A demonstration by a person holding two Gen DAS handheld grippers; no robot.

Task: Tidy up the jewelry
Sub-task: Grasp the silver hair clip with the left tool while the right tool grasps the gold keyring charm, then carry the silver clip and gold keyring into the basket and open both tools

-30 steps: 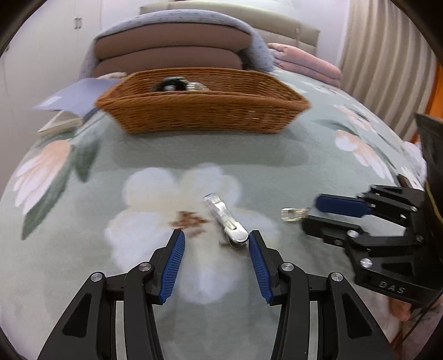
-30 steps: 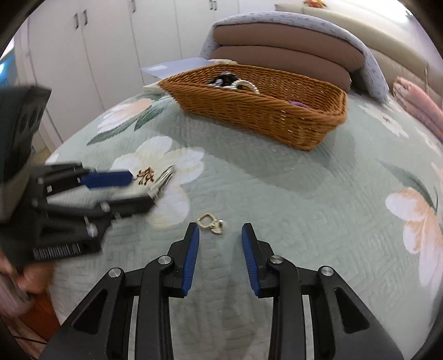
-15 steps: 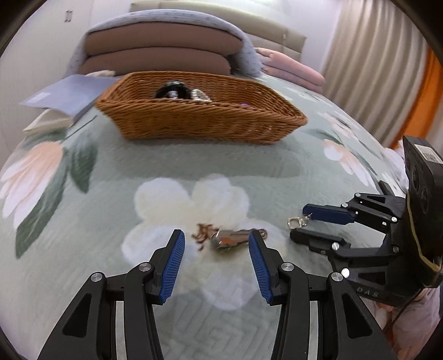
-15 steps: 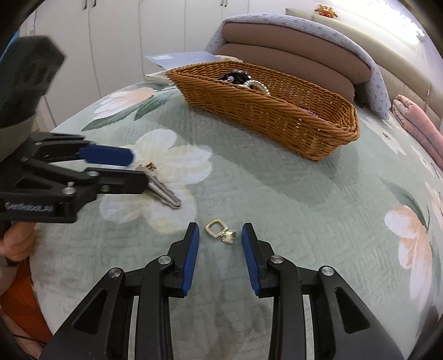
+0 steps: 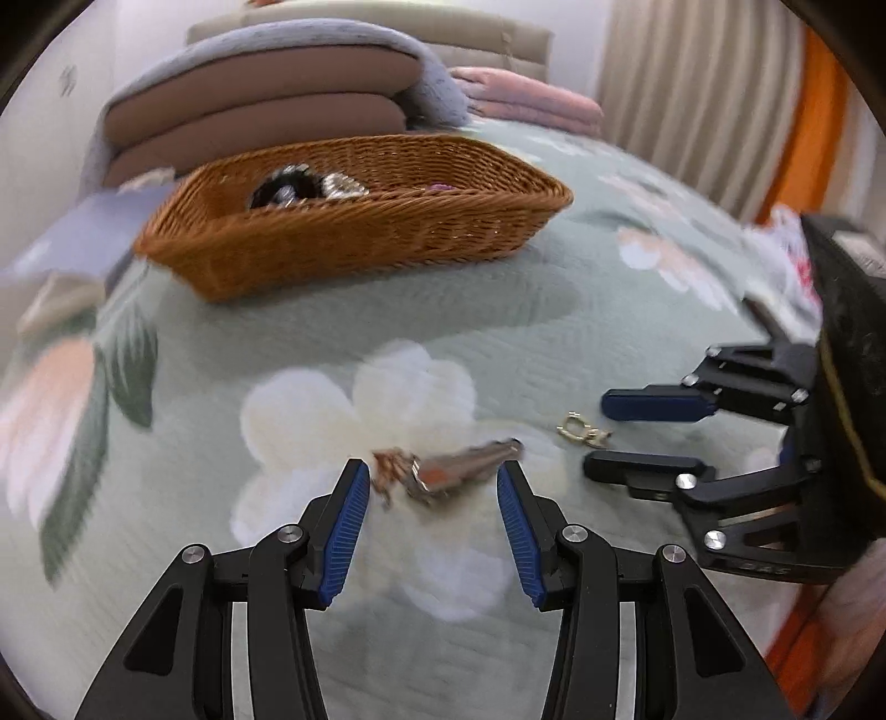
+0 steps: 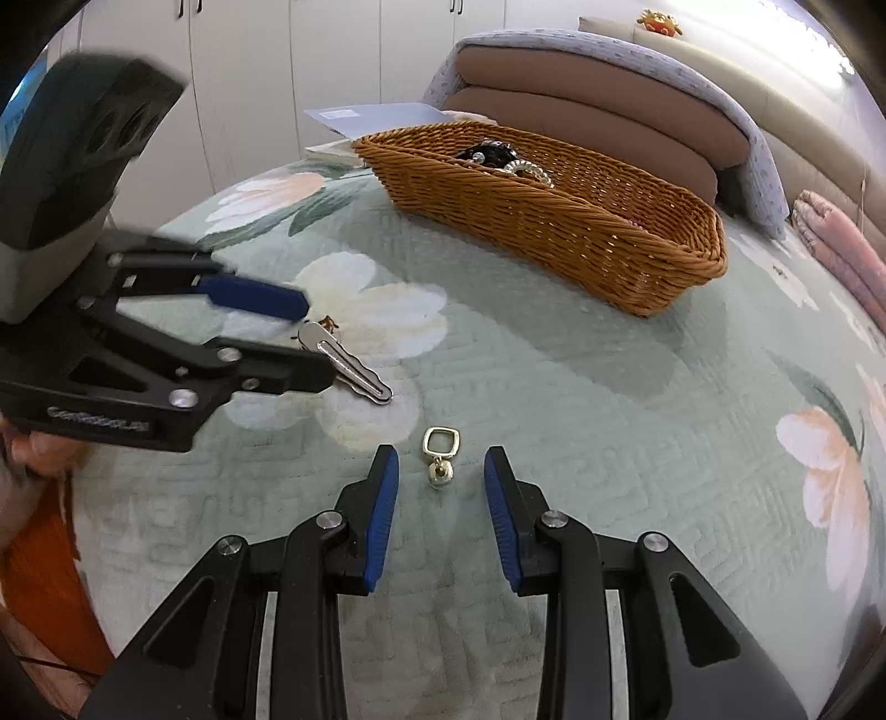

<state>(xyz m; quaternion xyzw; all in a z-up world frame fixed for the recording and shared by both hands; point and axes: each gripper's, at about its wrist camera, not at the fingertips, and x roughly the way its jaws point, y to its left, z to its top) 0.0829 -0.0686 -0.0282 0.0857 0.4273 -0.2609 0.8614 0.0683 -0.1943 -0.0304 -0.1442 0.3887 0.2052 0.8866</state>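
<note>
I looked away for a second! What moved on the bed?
The left gripper rolled, so the silver clip now lies crosswise between its fingers. Nothing was grabbed or dropped. The right gripper, gold charm and basket stayed put.

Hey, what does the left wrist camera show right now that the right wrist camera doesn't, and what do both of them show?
Only the left wrist view shows the beige pleated curtain with an orange strip beside it.

Only the right wrist view shows the white cupboard doors and the small orange toy on the headboard.

Both show the brown wicker basket holding jewelry, the silver hair clip between the open left gripper jaws, the small gold earring between the open right gripper jaws, the green floral bedspread and stacked brown cushions.
</note>
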